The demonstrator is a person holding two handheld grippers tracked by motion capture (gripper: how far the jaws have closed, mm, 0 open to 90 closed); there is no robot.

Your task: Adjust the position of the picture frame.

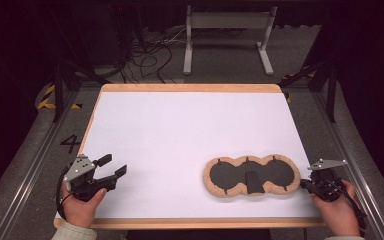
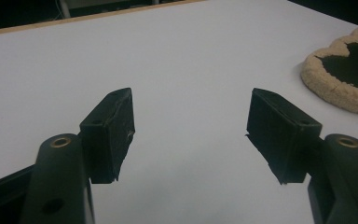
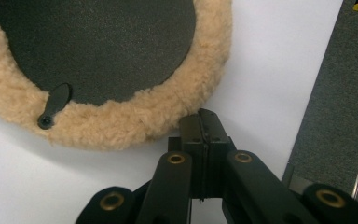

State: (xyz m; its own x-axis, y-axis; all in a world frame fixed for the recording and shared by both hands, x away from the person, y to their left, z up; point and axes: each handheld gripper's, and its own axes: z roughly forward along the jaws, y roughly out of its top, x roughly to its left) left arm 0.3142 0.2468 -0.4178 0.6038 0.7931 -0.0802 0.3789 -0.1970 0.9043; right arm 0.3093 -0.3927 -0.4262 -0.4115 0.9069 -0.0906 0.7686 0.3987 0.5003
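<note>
A white table top (image 1: 180, 135) with a wooden rim is seen before a dark room with cables on the floor.
A three-lobed fleece pad (image 1: 251, 176), tan-edged with black centres, is laid near the right front. The left gripper (image 1: 111, 166) is held released and empty at the near left, well apart from it. The right gripper (image 1: 304, 184) is clenched on nothing, tips just beside the pad's right edge.

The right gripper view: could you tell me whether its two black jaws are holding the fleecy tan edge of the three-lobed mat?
No, the right gripper has its jaws shut on each other just beside the tan fleece-edged black mat, with nothing between them.
</note>
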